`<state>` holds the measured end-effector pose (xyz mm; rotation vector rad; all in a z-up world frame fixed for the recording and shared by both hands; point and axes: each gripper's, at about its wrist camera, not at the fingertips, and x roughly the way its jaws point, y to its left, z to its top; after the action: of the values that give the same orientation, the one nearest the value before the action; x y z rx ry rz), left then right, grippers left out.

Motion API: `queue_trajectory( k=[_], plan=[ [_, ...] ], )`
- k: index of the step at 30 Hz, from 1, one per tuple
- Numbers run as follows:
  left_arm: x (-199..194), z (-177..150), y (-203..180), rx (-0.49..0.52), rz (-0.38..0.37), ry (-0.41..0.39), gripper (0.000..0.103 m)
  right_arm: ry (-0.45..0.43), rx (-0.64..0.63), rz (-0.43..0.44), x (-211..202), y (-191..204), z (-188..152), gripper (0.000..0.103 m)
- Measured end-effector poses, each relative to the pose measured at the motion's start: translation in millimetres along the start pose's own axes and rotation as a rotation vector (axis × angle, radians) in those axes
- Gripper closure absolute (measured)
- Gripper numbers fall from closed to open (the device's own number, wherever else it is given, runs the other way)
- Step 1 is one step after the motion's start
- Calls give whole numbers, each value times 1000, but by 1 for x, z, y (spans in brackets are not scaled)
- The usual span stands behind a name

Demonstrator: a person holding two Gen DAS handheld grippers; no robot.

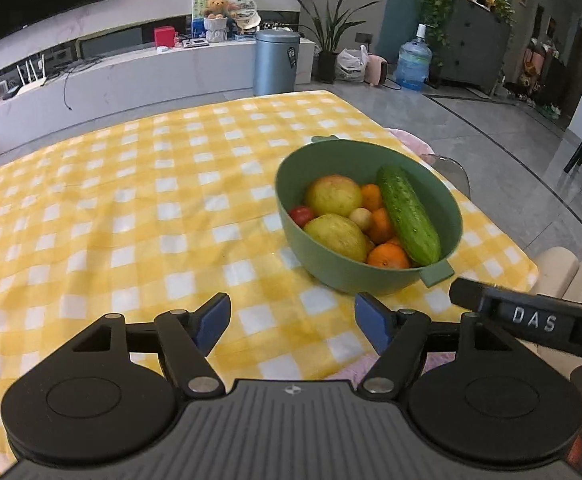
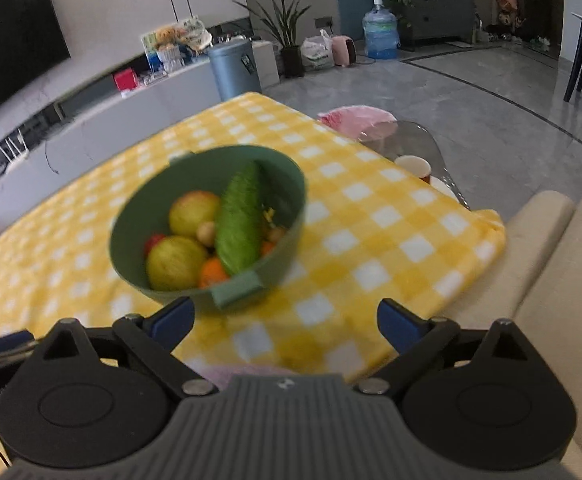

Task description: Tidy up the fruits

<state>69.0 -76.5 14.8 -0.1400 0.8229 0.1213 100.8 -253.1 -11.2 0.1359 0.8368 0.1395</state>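
Green bowl (image 1: 443, 216) sits on yellow checked cloth (image 1: 131, 220) over worktop, toward its right edge. Inside: cucumber (image 1: 407, 214) leaning along right wall, two yellowish apples (image 1: 333, 195), few oranges (image 1: 388, 258), small red tomato (image 1: 301, 215). Left gripper (image 1: 291, 322) hovers near bowl, jaws spread wide, nothing in them. Right gripper (image 2: 287, 322) same deal, jaws wide apart, empty, just short of bowl handle (image 2: 237, 290).

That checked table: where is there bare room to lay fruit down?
The cloth left of the green bowl lies bare up to the far edge. A narrower strip lies between bowl and tongs. The bowl itself is crowded; the cucumber tops the pile.
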Motion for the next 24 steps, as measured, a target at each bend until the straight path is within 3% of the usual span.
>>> queue_trajectory(
  k=[10, 14, 24],
  plan=[
    [-8, -3, -15, 14, 22, -41, 20, 35, -68, -12, 0, -3, -12, 9],
    [-11, -4, -18, 13, 95, -86, 20, 62, -98, -5, 1, 4, -13, 9],
    [-9, -4, -17, 3, 69, -66, 20, 73, -162, 28, -3, 24, -19, 9]
  ],
)
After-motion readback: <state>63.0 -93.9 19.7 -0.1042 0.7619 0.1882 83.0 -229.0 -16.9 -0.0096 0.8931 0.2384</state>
